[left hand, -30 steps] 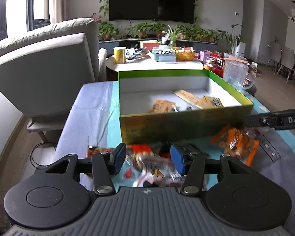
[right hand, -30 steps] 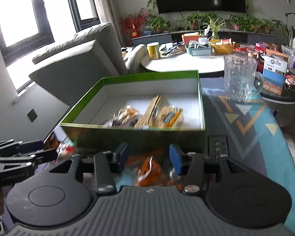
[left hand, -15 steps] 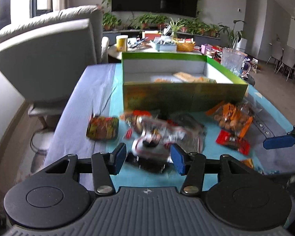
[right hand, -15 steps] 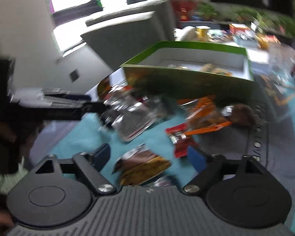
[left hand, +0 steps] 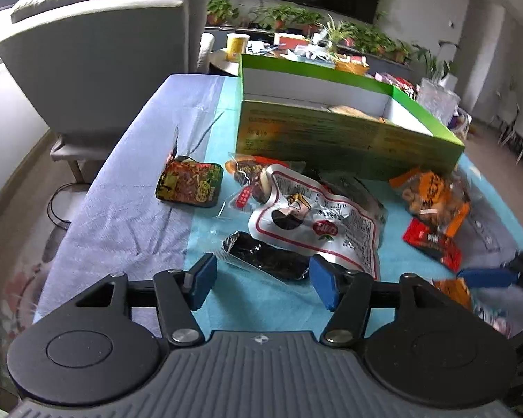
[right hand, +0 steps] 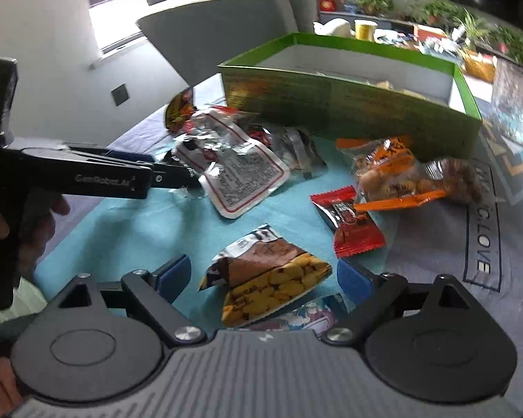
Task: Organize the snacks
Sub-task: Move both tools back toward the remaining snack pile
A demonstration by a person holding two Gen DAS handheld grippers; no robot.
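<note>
Left wrist view: left hand-held gripper [left hand: 259,280] jaws opening, nothing gripped; black snack packet [left hand: 266,256] lies on tabletop [left hand: 122,216] between pads, untouched; green box [left hand: 348,139] beyond snack pile

Right wrist view: right hand-held gripper [right hand: 261,278] spread wide, empty; brown-yellow snack bag [right hand: 266,284] on tabletop between fingers, clear of both pads; red packet [right hand: 352,226] just beyond right finger

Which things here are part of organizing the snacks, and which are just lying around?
Job:
green box
white pouch
black packet
brown-and-yellow bag
red packet
orange nut bag
green-and-red tray pack

Lying about:
glass mug
yellow cup
armchair
potted plants
</note>
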